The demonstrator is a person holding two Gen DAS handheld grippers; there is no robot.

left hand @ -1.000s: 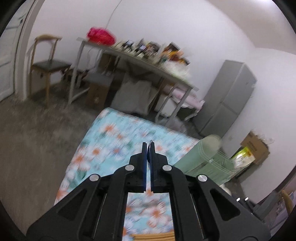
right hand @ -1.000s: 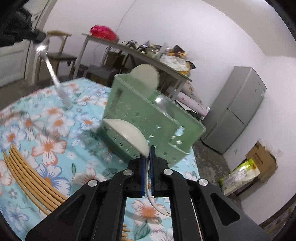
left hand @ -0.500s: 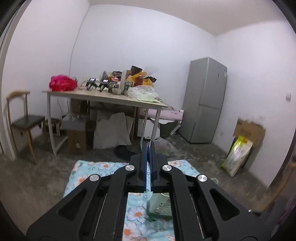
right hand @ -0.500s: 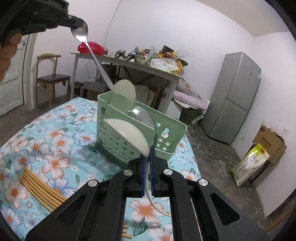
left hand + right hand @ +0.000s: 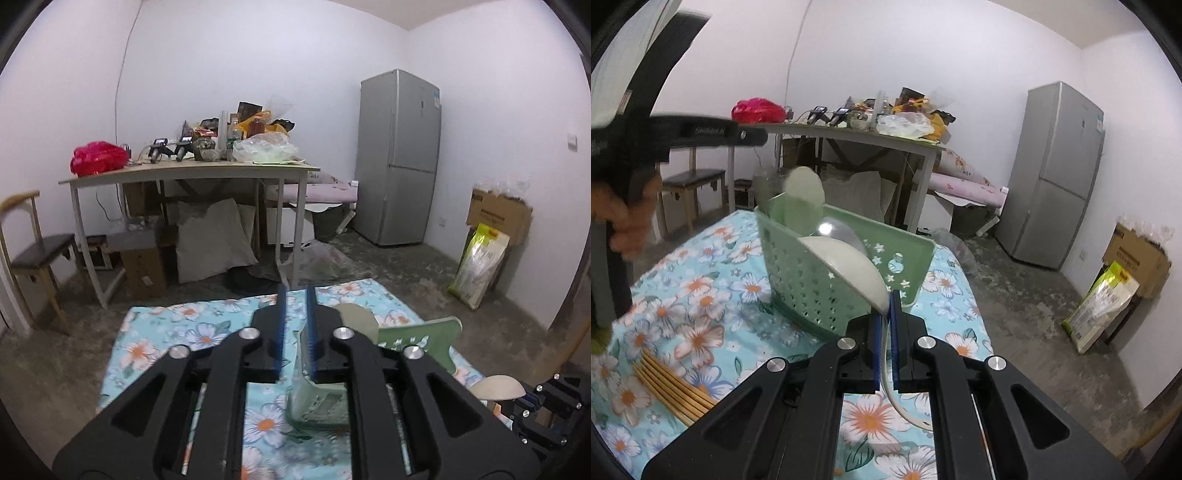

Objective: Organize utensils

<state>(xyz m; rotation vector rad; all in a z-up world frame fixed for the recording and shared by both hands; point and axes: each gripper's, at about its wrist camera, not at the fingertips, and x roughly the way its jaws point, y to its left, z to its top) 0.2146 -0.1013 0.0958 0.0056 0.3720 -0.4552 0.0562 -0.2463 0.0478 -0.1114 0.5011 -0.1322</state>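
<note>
landmark: green caddy (image 5: 846, 273), standing on the floral cloth (image 5: 701, 295).

far left of the caddy, bamboo chopsticks (image 5: 670, 384) lie in a bundle on the cloth, not yet sorted. above the caddy's left end, the left gripper (image 5: 295, 314) hovers, a hand (image 5: 626, 218) on its grip; its jaws are opening, narrow gap, nothing visible between the pads. a metal spoon (image 5: 842, 230) lies in the caddy, bowl up.

at the caddy's near right corner, the right gripper (image 5: 885, 325) is clamped tight on the handle of a white ladle-like spoon (image 5: 849, 266), its bowl over the rim.

judgement: step in hand is depositing the white spoon. lift the bowl clear of the rim, tip handle-down into a compartment, release only once it is seated; keep the left gripper clear of the caddy.
</note>
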